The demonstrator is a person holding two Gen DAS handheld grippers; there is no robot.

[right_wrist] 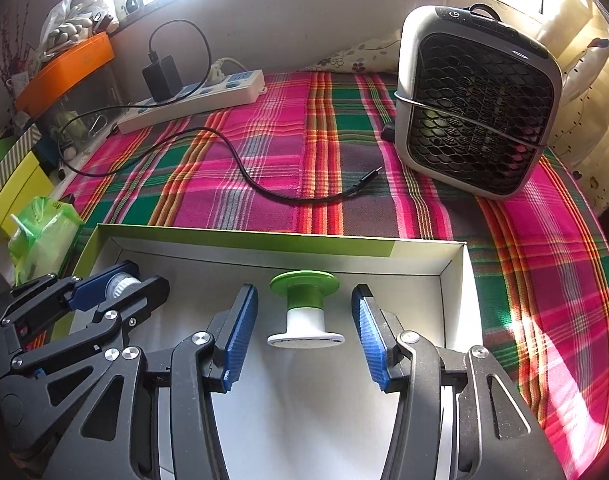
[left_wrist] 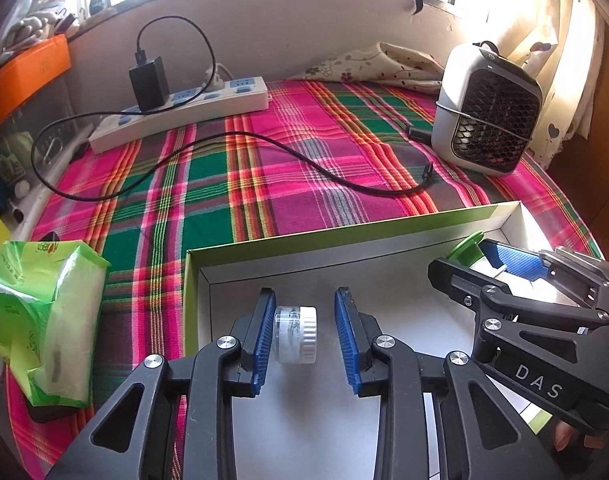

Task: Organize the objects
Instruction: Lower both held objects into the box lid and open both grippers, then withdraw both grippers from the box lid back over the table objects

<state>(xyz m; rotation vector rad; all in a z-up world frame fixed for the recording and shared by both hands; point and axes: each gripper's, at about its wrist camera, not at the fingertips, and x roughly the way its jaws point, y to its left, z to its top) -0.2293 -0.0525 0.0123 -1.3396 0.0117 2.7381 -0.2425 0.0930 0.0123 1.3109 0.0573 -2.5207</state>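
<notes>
Lying inside a shallow white box (right_wrist: 456,280) with a green outer rim, on a plaid-covered counter (right_wrist: 288,176), are the two task items.

Item one: small clear jar (left_wrist: 294,334) with a white ribbed cap, on its side at the left end of the box. The left tongs (left_wrist: 304,334) stand spread around it; the jar sits against the left blue pad, with a clear gap to the right pad, so it is not pinched.

Item two: green-and-white spool (right_wrist: 304,308), upright on its white flange with the green flange on top, near the box's far wall towards the right end. The right tongs (right_wrist: 304,332) are spread to either side of it, neither blue pad touching it.

Surroundings on the counter:
- White power strip (left_wrist: 180,114) at the far left, with a black charger (left_wrist: 148,82) plugged in.
- Black cable (right_wrist: 264,184) running from the charger across the cloth, its free plug end lying near the fan.
- Grey desk fan (right_wrist: 476,100) with a black honeycomb grille, far right, well apart from the box.
- Green plastic packet (left_wrist: 44,320) just left of the box.
- Orange box (right_wrist: 68,68) on the cluttered shelf at far left.
- Floral curtain (left_wrist: 552,40) at the bright window behind the fan.
</notes>
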